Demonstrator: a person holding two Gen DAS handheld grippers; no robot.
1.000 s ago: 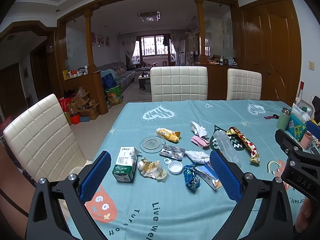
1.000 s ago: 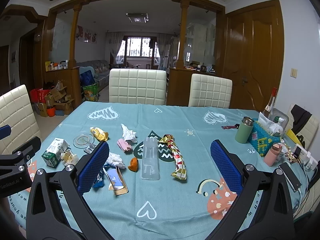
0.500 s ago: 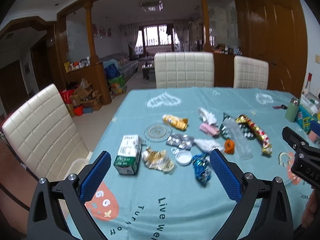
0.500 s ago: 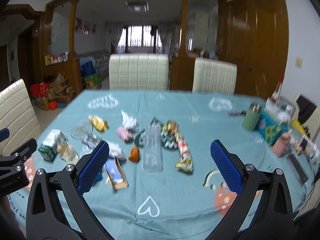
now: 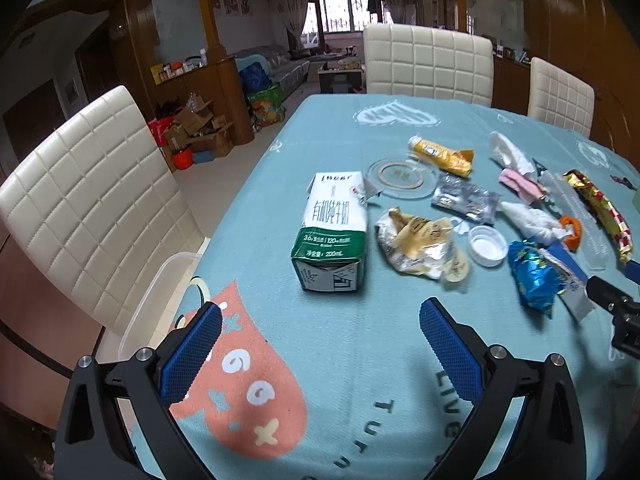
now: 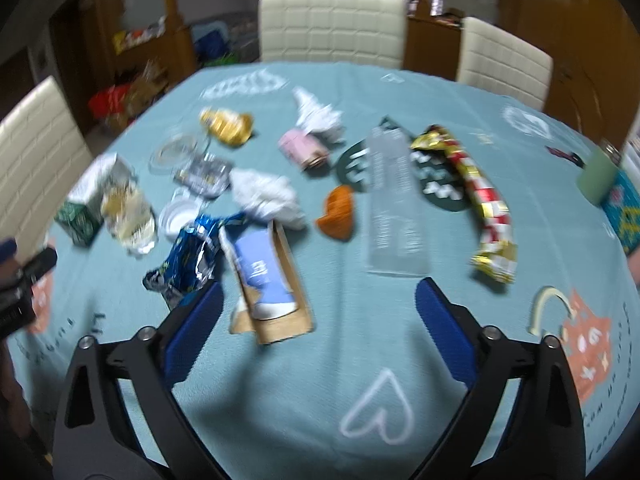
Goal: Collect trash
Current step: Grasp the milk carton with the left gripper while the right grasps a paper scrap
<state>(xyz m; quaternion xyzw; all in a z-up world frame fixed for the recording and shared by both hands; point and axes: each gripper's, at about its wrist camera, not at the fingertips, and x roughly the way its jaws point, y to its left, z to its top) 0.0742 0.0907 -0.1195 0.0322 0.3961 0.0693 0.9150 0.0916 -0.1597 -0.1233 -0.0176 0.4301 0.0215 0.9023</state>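
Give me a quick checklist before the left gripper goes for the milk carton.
1. Left gripper open and empty: ok.
2. Milk carton ahead, roughly centred between its fingers: ok.
3. Carton apart from the crumpled gold wrapper: ok, narrow gap.
4. Right gripper open, away from the carton: ok.
5. Right wrist view sharp: not ok, blurred.
6. Trash container location: cannot tell.

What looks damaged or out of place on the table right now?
The milk carton lies on its side, its top torn open. Crumpled wrappers, a loose white cap and a torn-open cardboard box are scattered across the tablecloth. No spill visible.
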